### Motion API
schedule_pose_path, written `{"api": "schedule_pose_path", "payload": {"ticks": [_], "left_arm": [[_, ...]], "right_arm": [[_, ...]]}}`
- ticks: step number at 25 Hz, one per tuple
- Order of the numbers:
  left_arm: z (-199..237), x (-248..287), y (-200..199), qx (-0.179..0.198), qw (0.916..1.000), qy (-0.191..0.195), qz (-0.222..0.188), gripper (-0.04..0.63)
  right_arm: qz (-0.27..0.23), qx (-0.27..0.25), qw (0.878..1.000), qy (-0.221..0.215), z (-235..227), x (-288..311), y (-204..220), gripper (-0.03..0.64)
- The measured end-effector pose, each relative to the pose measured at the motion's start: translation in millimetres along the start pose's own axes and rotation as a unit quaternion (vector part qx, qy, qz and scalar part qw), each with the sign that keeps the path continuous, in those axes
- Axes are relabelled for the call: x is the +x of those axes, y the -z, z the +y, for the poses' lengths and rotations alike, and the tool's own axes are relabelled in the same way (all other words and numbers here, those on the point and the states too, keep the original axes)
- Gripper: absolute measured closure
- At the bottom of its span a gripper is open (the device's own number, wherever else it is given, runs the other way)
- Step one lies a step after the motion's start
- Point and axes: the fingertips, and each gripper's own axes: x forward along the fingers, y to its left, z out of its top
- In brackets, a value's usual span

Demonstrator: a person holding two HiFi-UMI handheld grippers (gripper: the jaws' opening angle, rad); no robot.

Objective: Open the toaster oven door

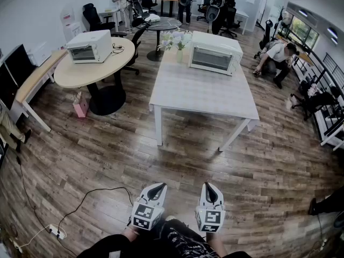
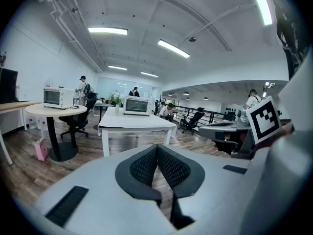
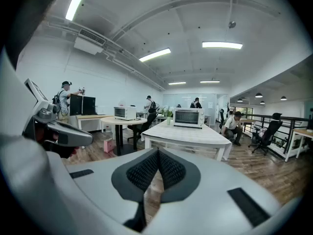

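Observation:
A white toaster oven (image 1: 215, 53) stands at the far end of a long white table (image 1: 204, 93), its glass door closed. It shows small in the left gripper view (image 2: 137, 105) and in the right gripper view (image 3: 189, 117). Both grippers are held low, close to my body and well short of the table. My left gripper (image 1: 159, 187) is shut with nothing between its pads (image 2: 157, 164). My right gripper (image 1: 208, 186) is shut and empty too (image 3: 157, 168).
A second white toaster oven (image 1: 90, 46) sits on a round wooden table (image 1: 94, 69) at the left. A vase with flowers (image 1: 179, 43) stands beside the near oven. A person (image 1: 277, 56) crouches at the right. Office chairs stand behind. A cable and power strip (image 1: 56, 231) lie on the wood floor.

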Motion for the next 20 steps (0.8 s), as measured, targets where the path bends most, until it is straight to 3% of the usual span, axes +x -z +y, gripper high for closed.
{"api": "schedule_pose_path", "payload": {"ticks": [6, 20], "left_arm": [[29, -5, -11, -0.007, 0.9994, -0.006, -0.032, 0.577], [107, 40, -15, -0.018, 0.9996, 0.016, -0.012, 0.577]], "right_arm": [[-0.003, -0.010, 1.000, 0.024, 9, 14, -4, 0.609], [0.007, 0.025, 0.997, 0.076, 15, 80, -15, 0.607]]}}
